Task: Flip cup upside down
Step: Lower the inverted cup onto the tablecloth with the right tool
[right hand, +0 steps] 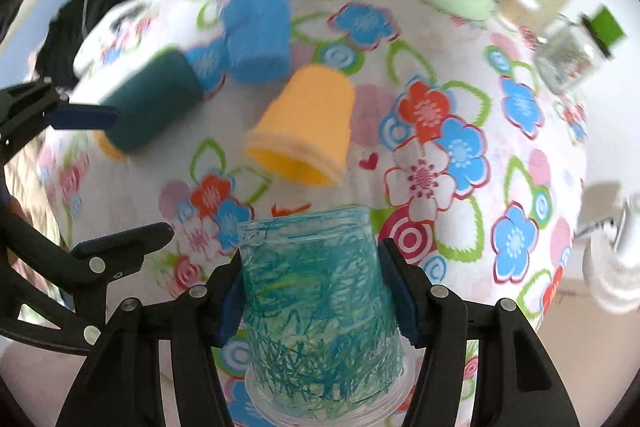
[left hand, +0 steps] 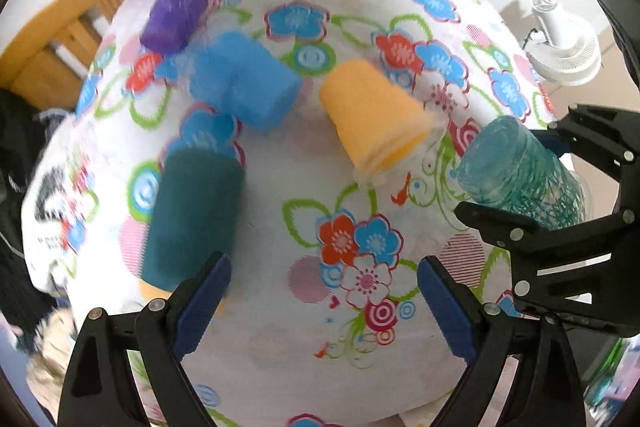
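Cup (right hand: 320, 303) base-forward along right gripper (right hand: 320, 301)

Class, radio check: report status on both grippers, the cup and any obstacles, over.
Right gripper shut on teal scribbled cup, base facing forward. Left gripper open, empty. Orange cup lies ahead on the floral tablecloth.

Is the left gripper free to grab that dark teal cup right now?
Probably yes. The left gripper is open and holds nothing, and the dark teal cup sits just ahead beside its left finger, with nothing between them.
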`<state>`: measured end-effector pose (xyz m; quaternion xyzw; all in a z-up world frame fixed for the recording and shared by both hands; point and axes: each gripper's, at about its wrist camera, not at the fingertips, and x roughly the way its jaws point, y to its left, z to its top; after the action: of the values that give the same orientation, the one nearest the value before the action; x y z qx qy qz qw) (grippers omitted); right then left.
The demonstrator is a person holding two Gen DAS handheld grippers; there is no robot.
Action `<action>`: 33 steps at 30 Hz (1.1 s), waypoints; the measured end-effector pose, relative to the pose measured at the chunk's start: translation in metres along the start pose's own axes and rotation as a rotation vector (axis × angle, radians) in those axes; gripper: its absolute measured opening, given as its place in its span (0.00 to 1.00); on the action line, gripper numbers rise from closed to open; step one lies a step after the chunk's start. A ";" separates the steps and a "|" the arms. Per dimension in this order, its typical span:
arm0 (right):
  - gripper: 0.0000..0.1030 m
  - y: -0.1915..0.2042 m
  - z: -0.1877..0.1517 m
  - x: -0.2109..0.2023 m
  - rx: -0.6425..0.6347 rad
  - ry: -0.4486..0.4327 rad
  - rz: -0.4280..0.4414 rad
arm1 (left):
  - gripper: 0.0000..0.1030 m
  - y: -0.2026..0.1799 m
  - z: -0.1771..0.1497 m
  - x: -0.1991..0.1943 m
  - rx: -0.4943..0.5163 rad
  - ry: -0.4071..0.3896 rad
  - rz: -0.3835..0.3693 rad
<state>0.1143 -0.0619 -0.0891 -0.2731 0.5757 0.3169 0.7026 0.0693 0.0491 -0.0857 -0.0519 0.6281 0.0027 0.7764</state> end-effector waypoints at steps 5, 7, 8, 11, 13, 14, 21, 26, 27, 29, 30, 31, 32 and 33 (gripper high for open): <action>0.62 -0.003 -0.004 -0.038 0.146 -0.105 -0.076 | 0.93 -0.002 0.007 -0.023 0.052 -0.050 -0.019; 0.62 -0.003 -0.012 -0.057 0.205 -0.169 -0.112 | 0.93 -0.005 0.010 -0.031 0.072 -0.068 -0.026; 0.62 -0.004 -0.013 -0.061 0.229 -0.189 -0.118 | 0.93 -0.005 0.011 -0.034 0.085 -0.077 -0.030; 0.62 -0.003 -0.021 -0.077 0.311 -0.241 -0.158 | 0.93 -0.009 0.013 -0.042 0.131 -0.101 -0.037; 0.62 -0.003 -0.024 -0.085 0.345 -0.267 -0.169 | 0.92 -0.014 0.012 -0.051 0.166 -0.124 -0.033; 0.62 -0.004 -0.026 -0.090 0.370 -0.288 -0.172 | 0.93 -0.016 0.011 -0.055 0.179 -0.142 -0.029; 0.62 -0.004 -0.035 -0.113 0.425 -0.397 -0.178 | 0.92 -0.022 0.009 -0.084 0.177 -0.221 -0.040; 0.62 -0.008 -0.041 -0.131 0.450 -0.502 -0.157 | 0.93 -0.022 0.004 -0.101 0.129 -0.275 -0.068; 0.62 -0.007 -0.041 -0.135 0.441 -0.534 -0.159 | 0.94 -0.021 0.001 -0.105 0.122 -0.299 -0.077; 0.62 -0.006 -0.040 -0.137 0.436 -0.561 -0.165 | 0.95 -0.019 0.000 -0.111 0.098 -0.332 -0.059; 0.62 -0.006 -0.040 -0.136 0.434 -0.569 -0.156 | 0.95 -0.017 -0.001 -0.112 0.078 -0.338 -0.044; 0.62 -0.006 -0.039 -0.135 0.435 -0.573 -0.146 | 0.95 -0.015 -0.001 -0.112 0.058 -0.345 -0.037; 0.62 -0.007 -0.039 -0.132 0.438 -0.581 -0.131 | 0.95 -0.013 -0.002 -0.112 0.040 -0.352 -0.035; 0.62 -0.007 -0.039 -0.129 0.440 -0.587 -0.120 | 0.95 -0.011 -0.002 -0.111 0.025 -0.358 -0.031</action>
<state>0.0769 -0.1125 0.0304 -0.0464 0.3870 0.2088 0.8969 0.0441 0.0451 0.0233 -0.0505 0.4788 -0.0080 0.8764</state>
